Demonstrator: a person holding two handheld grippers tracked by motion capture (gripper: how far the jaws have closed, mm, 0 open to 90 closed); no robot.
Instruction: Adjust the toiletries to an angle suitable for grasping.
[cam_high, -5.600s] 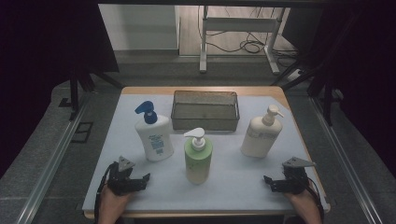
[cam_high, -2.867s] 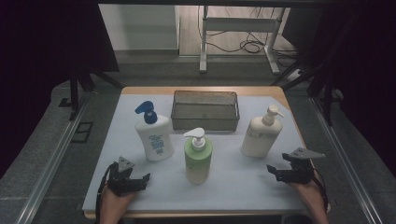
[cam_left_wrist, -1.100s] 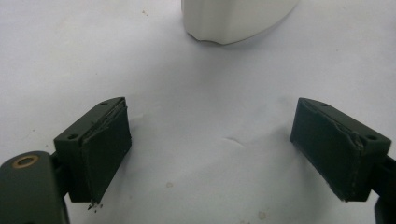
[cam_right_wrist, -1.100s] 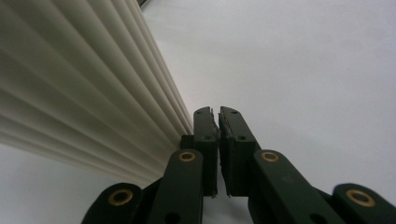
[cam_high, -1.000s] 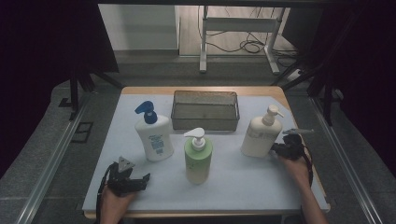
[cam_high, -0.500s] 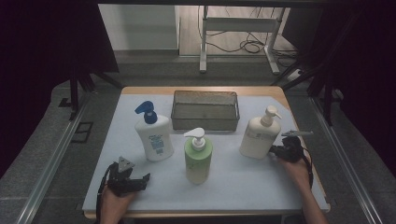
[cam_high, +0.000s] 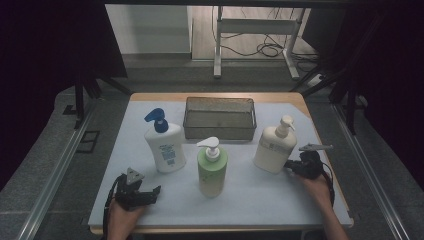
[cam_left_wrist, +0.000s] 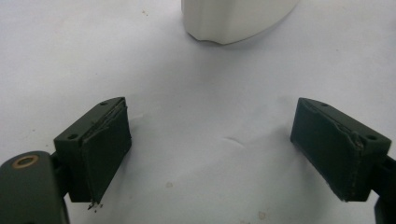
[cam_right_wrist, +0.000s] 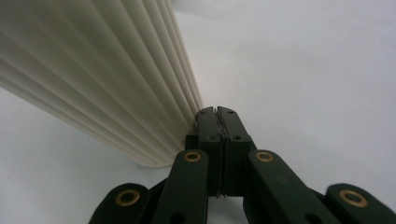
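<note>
1. Three pump bottles are counted on the worktop (cam_high: 280, 200) in the high view: a white bottle with a blue pump (cam_high: 164, 142) at centre left, a green bottle with a white pump (cam_high: 212, 169) at the centre, and a cream bottle (cam_high: 272, 147) at centre right.
2. One dark wire-mesh basket (cam_high: 220, 118) is seen above the green bottle, toward the upper middle of the frame.
3. Two tools are counted, one held in each hand.
4. The left tool (cam_high: 150, 191) is seen at the lower left of the high view, resting low over the worktop, near the blue-pump bottle but apart from it.
5. In the left gripper view the left tool (cam_left_wrist: 212, 154) is shown with its jaws spread wide and nothing between them; the base of a white bottle (cam_left_wrist: 236, 18) is seen at the top centre of that frame, well clear of the jaws.
6. The right tool (cam_high: 295, 167) is seen at the lower right of the high view, just beside the base of the cream bottle.
7. In the right gripper view the right tool (cam_right_wrist: 218, 113) is shown with its jaws pressed together and nothing between them.
8. The ribbed side of the cream bottle (cam_right_wrist: 102, 74) is seen in the upper left of that frame, with the jaw tips touching it low on its wall, near the base.
</note>
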